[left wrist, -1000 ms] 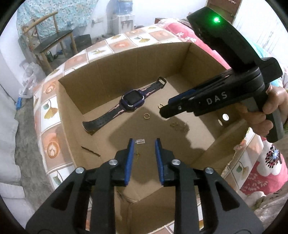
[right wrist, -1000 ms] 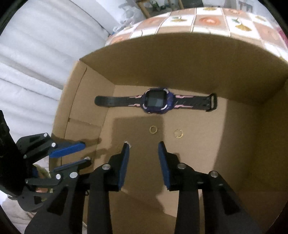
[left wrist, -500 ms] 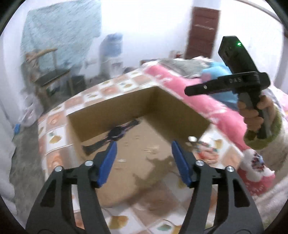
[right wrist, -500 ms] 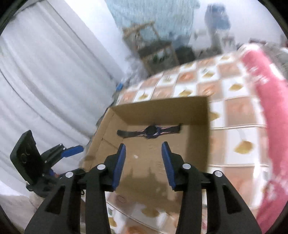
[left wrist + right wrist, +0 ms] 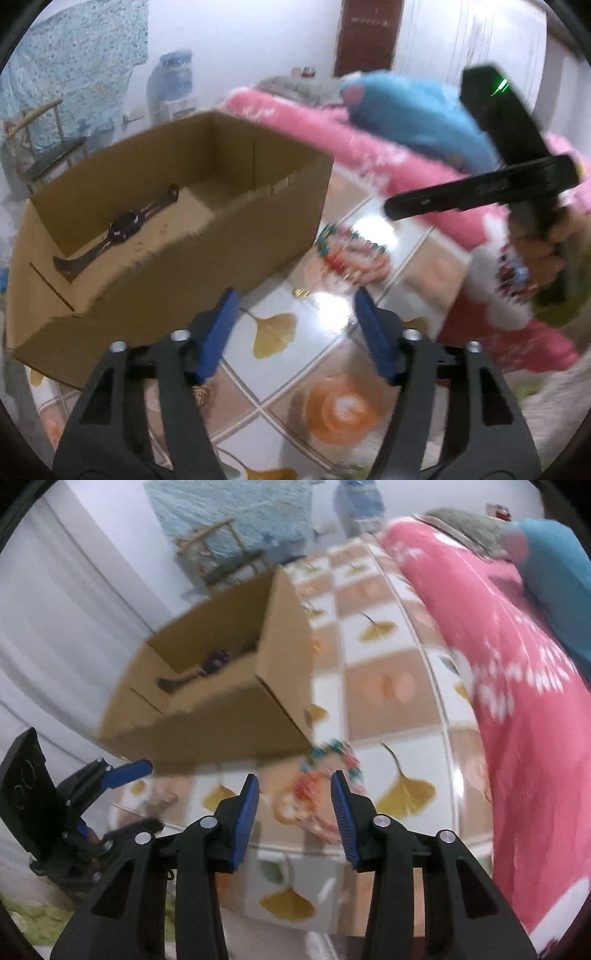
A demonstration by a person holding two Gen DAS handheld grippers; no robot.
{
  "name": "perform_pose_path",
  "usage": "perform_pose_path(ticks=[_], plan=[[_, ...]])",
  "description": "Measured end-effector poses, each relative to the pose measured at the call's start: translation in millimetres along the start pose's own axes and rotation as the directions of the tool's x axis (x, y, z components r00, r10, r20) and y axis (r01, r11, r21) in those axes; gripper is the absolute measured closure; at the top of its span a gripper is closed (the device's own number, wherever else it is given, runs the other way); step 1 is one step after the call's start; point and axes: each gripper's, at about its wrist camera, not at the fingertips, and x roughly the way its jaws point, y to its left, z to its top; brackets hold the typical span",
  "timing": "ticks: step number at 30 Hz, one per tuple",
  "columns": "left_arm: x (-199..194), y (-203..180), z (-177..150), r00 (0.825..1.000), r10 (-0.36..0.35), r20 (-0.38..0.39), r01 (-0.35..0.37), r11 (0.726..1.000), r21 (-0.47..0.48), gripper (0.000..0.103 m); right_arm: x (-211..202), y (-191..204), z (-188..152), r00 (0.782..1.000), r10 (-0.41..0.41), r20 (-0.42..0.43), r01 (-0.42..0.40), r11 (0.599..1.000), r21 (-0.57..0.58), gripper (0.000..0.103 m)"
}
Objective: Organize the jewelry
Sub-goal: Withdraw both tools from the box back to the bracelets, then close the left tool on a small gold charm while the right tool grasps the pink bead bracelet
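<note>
We hold the left gripper [image 5: 293, 301] and right gripper [image 5: 294, 786] empty, jaws apart and just closing slightly. Both hang above the beaded bracelet [image 5: 325, 771] beside the cardboard box [image 5: 229, 254].

Bright, even indoor light; heavy motion blur, glare on the tablecloth [image 5: 328, 299], fisheye-bent edges.

Both claws are out of the cardboard box [image 5: 177, 236] now, over the tiled desk [image 5: 321, 354]. Left claw [image 5: 295, 314] jaws wider, just closing slightly, nothing between. Bead bracelet [image 5: 325, 764] comes into view ahead of right claw [image 5: 294, 794].
</note>
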Motion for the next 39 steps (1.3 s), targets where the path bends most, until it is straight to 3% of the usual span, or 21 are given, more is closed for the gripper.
perform_pose_path(ticks=[6,17,27,32,39], plan=[[37,-10,1,0.998,0.043,-0.050,-0.040,0.998,0.056,0.060,18,-14,-6,1.000,0.004,-0.010,-0.004,1.000,0.013,0.073],[75,-11,7,0.987,0.057,-0.147,-0.045,0.996,0.079,0.083,31,-18,-10,0.998,0.054,-0.019,-0.054,0.998,-0.024,0.074],[87,-14,9,0.982,0.058,-0.180,-0.039,0.994,0.104,0.085,36,-28,-11,0.995,0.094,-0.023,-0.095,0.995,-0.032,0.074],[87,-17,8,0.982,0.051,-0.183,-0.028,0.991,0.129,0.093,36,-32,-12,0.994,0.109,-0.026,-0.110,0.993,-0.043,0.074],[88,-17,9,0.979,0.054,-0.196,-0.032,0.993,0.114,0.093,35,-31,-11,0.993,0.111,-0.031,-0.113,0.991,-0.072,0.074]])
